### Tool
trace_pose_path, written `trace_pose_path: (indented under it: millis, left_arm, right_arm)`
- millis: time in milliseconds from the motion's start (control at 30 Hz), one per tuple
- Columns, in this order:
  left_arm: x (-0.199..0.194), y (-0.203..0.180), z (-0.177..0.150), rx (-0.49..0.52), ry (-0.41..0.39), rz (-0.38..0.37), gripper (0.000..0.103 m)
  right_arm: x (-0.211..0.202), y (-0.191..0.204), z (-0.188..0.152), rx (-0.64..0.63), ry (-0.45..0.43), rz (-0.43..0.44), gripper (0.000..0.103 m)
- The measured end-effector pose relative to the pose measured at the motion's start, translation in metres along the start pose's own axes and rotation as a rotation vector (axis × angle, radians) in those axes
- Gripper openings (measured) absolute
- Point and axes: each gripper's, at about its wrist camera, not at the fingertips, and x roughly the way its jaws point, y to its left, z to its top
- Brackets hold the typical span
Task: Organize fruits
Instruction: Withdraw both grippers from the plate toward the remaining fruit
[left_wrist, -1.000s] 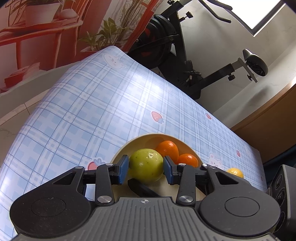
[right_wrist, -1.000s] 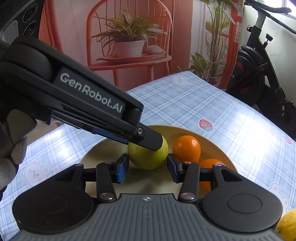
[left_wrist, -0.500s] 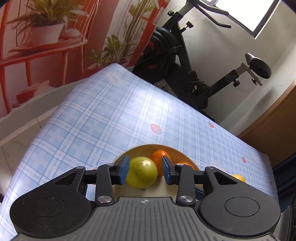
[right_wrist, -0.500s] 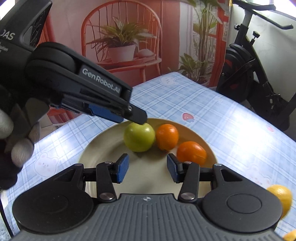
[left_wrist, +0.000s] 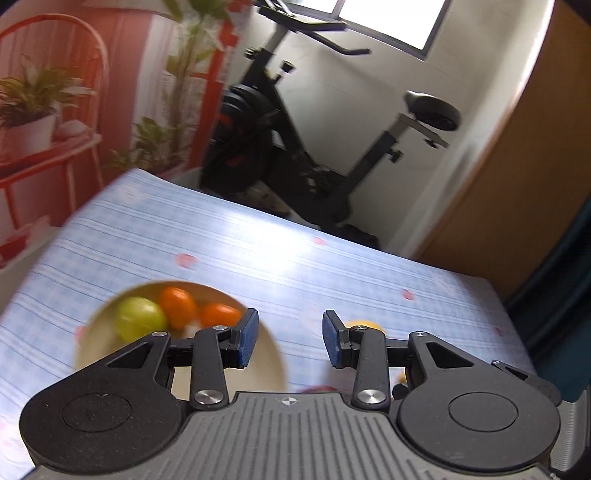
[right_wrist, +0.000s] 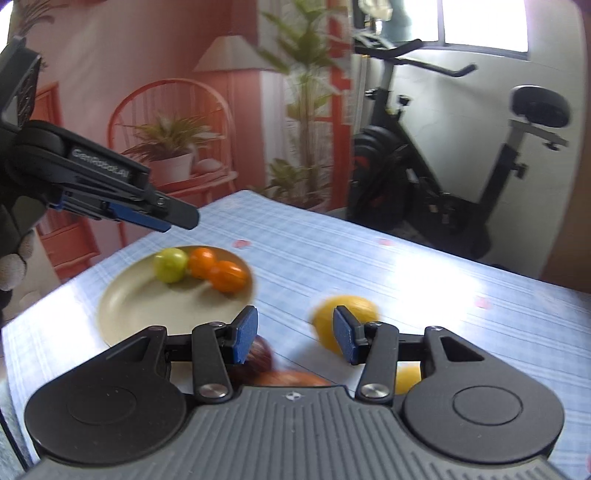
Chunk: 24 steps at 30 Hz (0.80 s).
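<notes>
Both hand-held grippers have backed off the beige round plate (right_wrist: 122, 306); left hand-held gripper (left_wrist: 290, 338) and right hand-held gripper (right_wrist: 295, 336) stand spread, empty, leaving the green apple (right_wrist: 170, 264) deposited.

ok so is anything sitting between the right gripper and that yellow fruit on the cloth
Nothing visible. The right gripper is open and empty, and the yellow fruit lies just beyond its fingertips on bare tablecloth. The plate of fruit sits off to the left.
</notes>
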Motion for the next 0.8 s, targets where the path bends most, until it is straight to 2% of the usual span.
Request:
trace_pose_path:
  millis: [167, 367, 667, 800]
  left_arm:
    - [0.016, -0.052, -0.016, 0.071, 0.046, -0.075, 0.039]
    - [0.029, -0.095, -0.033, 0.134, 0.118, -0.141, 0.040]
    - [0.049, -0.110, -0.049, 0.138, 0.194, -0.150, 0.039]
    - [0.056, -0.115, -0.047, 0.150, 0.224, -0.160, 0.039]
  right_arm:
    - [-0.031, -0.036, -0.023, 0.039, -0.004, -0.065, 0.049]
    - [-0.046, -0.060, -0.052, 0.084, 0.007, -0.088, 0.049]
    - [-0.036, -0.069, -0.065, 0.109, 0.027, -0.039, 0.049]
    - [-0.036, -0.077, -0.068, 0.123, 0.033, -0.009, 0.043]
